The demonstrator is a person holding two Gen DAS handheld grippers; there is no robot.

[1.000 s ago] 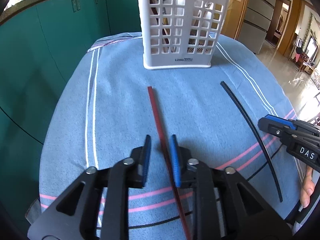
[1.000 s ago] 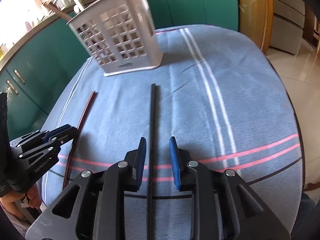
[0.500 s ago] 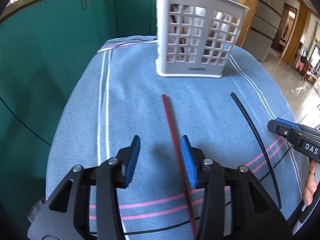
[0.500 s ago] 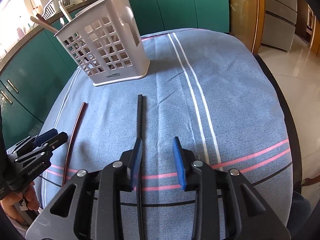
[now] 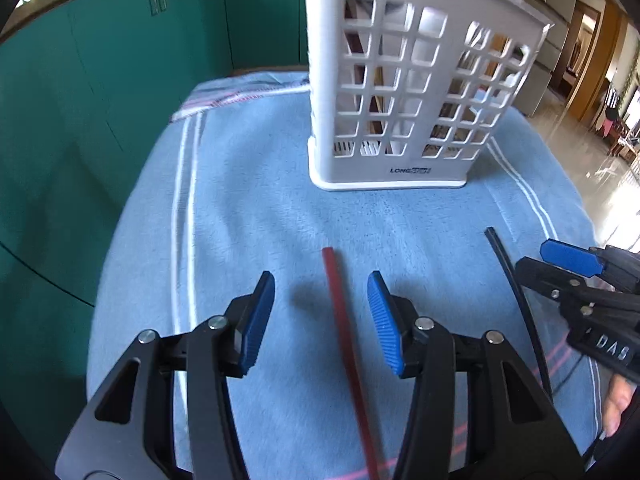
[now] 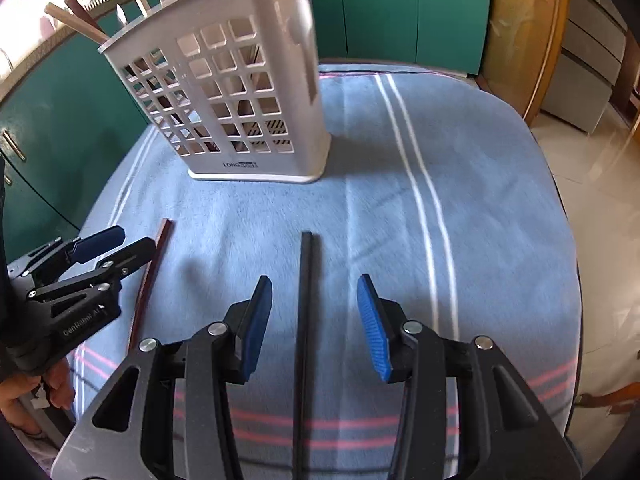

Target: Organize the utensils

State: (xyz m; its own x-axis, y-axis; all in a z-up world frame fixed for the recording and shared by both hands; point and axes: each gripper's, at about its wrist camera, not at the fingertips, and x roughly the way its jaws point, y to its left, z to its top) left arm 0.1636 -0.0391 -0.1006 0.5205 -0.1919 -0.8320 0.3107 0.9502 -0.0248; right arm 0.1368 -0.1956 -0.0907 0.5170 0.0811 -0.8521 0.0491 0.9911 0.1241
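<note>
A red chopstick (image 5: 346,336) lies on the blue cloth, running between the open jaws of my left gripper (image 5: 322,300), untouched. A black chopstick (image 6: 304,320) lies between the open jaws of my right gripper (image 6: 314,304), also untouched. The white lattice utensil basket (image 5: 408,92) stands upright beyond both sticks, with several utensils inside; it also shows in the right wrist view (image 6: 240,100). The right gripper (image 5: 576,268) shows at the right edge of the left wrist view beside the black chopstick (image 5: 516,292). The left gripper (image 6: 104,248) and red chopstick (image 6: 150,276) show at left in the right wrist view.
The blue striped cloth (image 5: 248,216) covers a rounded table. Green cabinets (image 5: 80,100) stand close behind and to the left. The table edge drops off at right to a tiled floor (image 6: 600,160).
Both grippers opened wide and moved forward along their chopsticks toward the basket. The sticks stay flat on the cloth.
</note>
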